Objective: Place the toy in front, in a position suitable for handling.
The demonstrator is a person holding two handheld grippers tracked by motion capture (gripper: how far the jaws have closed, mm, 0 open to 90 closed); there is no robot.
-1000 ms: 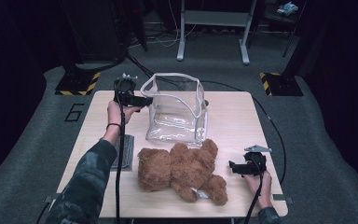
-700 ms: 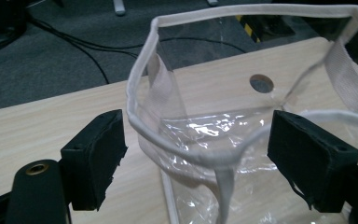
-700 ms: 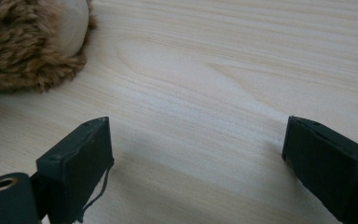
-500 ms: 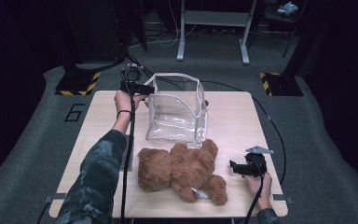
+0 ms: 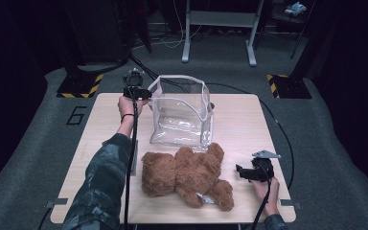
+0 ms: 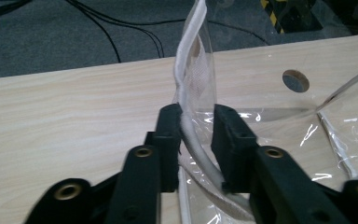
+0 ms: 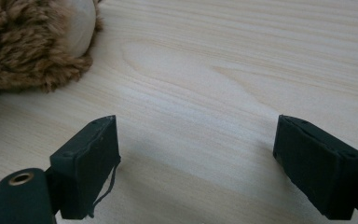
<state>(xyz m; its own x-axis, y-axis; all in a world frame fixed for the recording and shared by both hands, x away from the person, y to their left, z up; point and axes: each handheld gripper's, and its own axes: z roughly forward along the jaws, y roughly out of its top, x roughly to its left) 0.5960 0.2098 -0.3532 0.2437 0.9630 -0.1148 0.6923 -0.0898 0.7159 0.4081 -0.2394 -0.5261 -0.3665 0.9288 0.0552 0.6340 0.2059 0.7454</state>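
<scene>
The white rim of the clear bag [image 5: 182, 112] is gripped at its back left corner by the left gripper [image 6: 196, 128], whose fingers have just been closed. The right gripper [image 7: 196, 163] is held wide open with nothing inside, over bare counter [image 5: 239, 120] beside the teddy bear [image 5: 187, 175].

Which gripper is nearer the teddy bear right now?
Right. The right gripper, jaws open, sits on the table just off the teddy bear, at its foot end. The left gripper is farther off, past the bear, its jaws just closing around the white rim of the clear bag.
</scene>
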